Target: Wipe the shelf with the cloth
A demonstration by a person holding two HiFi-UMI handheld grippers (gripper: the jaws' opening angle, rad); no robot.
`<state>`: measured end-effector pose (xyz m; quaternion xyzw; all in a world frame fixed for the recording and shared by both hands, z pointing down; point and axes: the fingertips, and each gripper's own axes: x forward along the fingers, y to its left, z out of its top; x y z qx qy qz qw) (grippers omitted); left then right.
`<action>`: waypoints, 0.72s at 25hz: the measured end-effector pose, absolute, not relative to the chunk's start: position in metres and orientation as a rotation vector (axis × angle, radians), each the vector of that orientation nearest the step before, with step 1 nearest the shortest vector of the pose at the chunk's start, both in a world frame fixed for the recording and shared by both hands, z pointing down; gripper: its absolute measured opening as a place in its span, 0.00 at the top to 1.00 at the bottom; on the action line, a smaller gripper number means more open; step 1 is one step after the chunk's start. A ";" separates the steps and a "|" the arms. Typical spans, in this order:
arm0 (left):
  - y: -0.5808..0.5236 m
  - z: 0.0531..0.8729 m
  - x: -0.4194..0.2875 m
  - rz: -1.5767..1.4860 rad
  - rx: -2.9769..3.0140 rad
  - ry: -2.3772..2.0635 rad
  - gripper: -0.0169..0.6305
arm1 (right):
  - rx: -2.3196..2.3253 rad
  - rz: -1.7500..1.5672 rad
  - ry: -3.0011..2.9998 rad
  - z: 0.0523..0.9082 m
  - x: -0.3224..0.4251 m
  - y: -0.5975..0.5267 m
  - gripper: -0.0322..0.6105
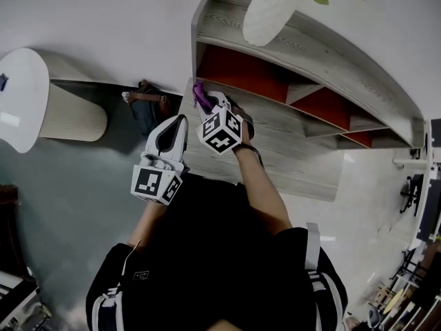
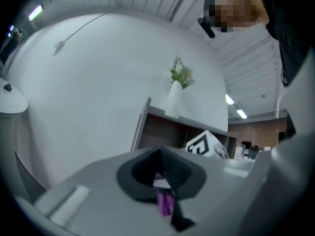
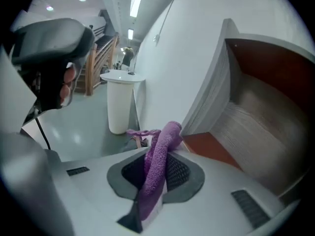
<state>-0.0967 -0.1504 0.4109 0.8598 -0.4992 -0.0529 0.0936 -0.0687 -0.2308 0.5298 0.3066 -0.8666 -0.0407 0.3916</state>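
The shelf (image 1: 324,57) is a grey wood unit with red back panels, lying at the upper right of the head view. A purple cloth (image 1: 200,96) hangs from my right gripper (image 1: 208,106), which is shut on it at the left end of the lower board (image 1: 296,150). In the right gripper view the cloth (image 3: 156,166) runs up between the dark pads, in front of the red compartment (image 3: 266,77). My left gripper (image 1: 177,124) hovers just left of the shelf, jaws pressed together. A thin purple sliver (image 2: 165,203) shows at their seam; what it is cannot be told.
A white vase (image 1: 271,10) with a green plant stands on top of the shelf. A white round pedestal table (image 1: 27,95) stands at the left on the grey floor. A brown bag (image 1: 145,104) lies against the wall beside the shelf's left end.
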 end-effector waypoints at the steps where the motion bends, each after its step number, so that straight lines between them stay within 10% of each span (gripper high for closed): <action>1: -0.148 0.411 -0.095 -0.154 2.553 -1.477 0.97 | 0.781 -0.098 -2.212 0.528 -0.068 -0.223 0.88; 18: -0.076 0.404 -0.004 -0.124 2.614 -1.413 0.97 | 1.054 0.150 -2.479 0.474 0.039 -0.116 0.87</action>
